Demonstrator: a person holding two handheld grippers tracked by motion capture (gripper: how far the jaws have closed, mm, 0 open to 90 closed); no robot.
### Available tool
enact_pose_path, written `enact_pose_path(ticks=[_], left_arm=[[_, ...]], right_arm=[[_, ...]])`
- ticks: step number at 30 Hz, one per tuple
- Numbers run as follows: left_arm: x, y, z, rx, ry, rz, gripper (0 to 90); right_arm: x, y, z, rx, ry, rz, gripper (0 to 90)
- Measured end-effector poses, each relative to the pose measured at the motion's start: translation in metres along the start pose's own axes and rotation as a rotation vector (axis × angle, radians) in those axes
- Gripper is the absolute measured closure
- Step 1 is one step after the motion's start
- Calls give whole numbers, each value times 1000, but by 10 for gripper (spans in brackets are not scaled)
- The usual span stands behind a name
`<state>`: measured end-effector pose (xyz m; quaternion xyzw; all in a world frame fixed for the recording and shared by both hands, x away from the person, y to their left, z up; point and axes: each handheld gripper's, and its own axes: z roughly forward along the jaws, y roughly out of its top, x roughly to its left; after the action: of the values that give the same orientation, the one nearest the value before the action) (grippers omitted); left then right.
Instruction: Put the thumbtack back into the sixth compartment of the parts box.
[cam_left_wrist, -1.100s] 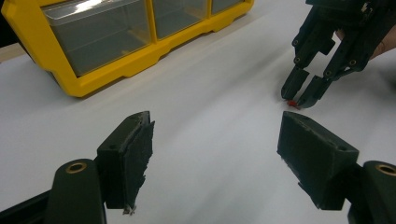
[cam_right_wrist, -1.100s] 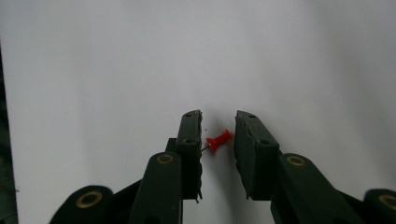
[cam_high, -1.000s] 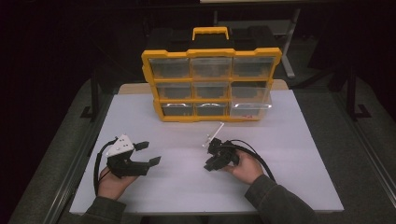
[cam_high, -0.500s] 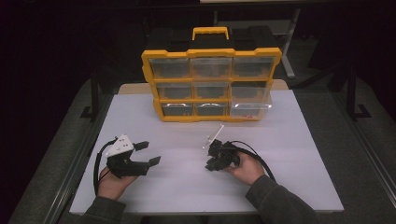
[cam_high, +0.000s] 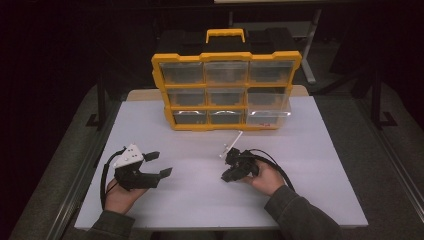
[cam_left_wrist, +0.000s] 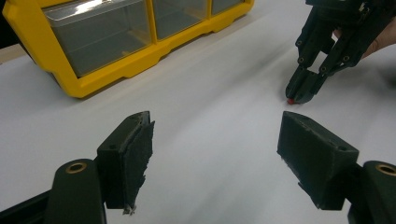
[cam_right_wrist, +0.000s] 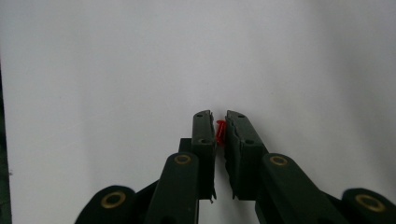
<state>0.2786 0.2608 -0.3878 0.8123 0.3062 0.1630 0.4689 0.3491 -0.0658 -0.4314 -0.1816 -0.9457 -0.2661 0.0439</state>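
The yellow box (cam_high: 226, 90) of small clear drawers stands at the far side of the white counter (cam_high: 200, 200). In front of the box, toward the person, the right gripper (cam_right_wrist: 220, 122) points down at the counter. Its fingers have just been closing, and a tiny red piece (cam_right_wrist: 220, 133) sits between them, right at the tips. Only a thin gap is left, and I cannot tell if the fingers press on the piece yet. The left gripper (cam_left_wrist: 215, 140) rests farther from the box, off to the left. Its fingers stand wide open and hold nothing.
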Motion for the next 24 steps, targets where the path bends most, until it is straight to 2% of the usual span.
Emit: enact_pose_path(ticks=[7, 15, 24], left_arm=[[1, 0, -1, 2, 1, 10, 261], [0, 0, 0, 2, 0, 5, 261], [1, 0, -1, 7, -1, 10, 261]], right_arm=[[-2, 1, -4, -4, 12, -3, 809], [-7, 1, -10, -30, 48, 22, 811], [-10, 10, -26, -58, 62, 2, 811]])
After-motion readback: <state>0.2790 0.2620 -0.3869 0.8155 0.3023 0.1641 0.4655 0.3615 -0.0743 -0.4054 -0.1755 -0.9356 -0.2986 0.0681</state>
